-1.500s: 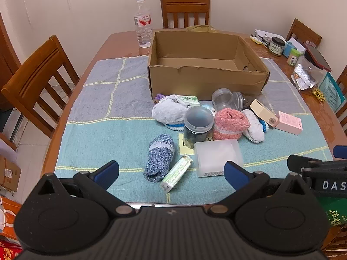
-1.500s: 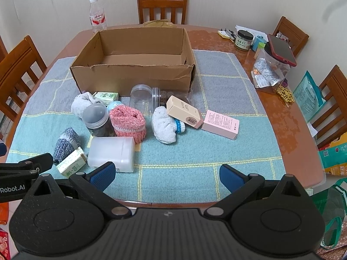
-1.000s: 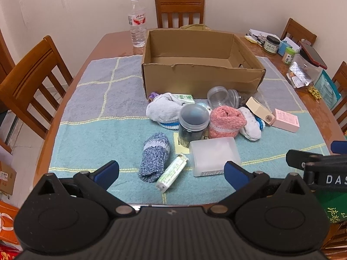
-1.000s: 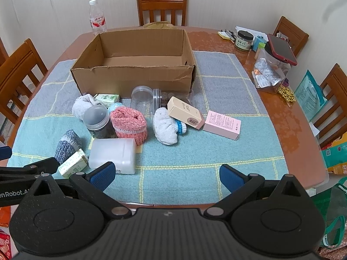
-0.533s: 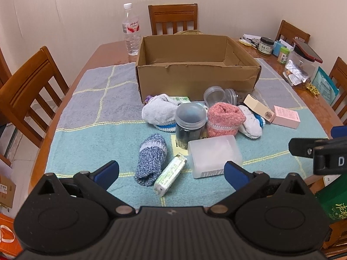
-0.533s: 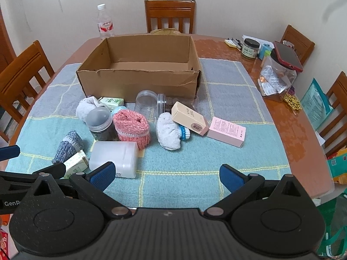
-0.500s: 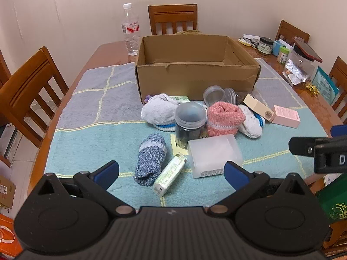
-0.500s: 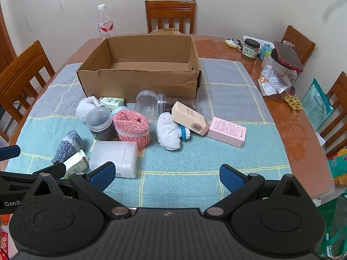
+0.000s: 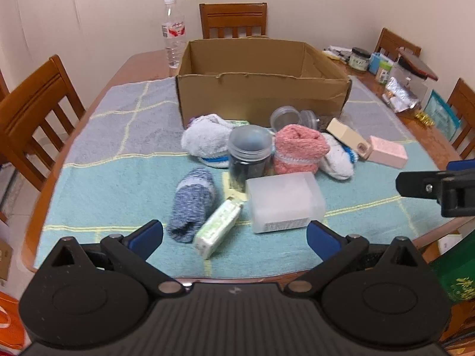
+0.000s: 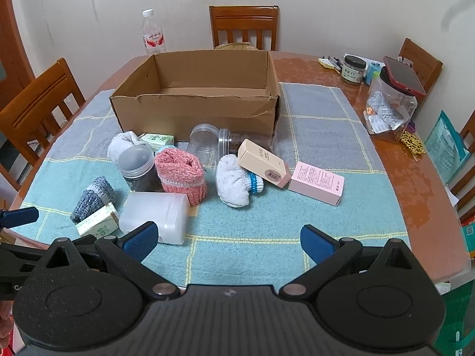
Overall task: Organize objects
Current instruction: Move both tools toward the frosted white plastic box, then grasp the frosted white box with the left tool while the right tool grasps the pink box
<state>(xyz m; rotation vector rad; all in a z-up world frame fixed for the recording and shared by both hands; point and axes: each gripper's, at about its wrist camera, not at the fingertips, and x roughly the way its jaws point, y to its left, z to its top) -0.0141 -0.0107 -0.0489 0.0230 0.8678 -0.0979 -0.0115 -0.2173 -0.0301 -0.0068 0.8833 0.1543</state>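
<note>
In front of the cardboard box, the frosted container lies crosswise, nearer the spread, empty left gripper than the equally spread right gripper.

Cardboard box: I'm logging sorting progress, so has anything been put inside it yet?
No, the right wrist view shows the cardboard box with a bare floor inside.

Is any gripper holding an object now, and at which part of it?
Nothing is held. The left gripper and the right gripper are both open, with only the cloth between their fingers.

Pink rolled sock, blue-grey marled sock, teal-and-grey cloth with yellow grid lines.
</note>
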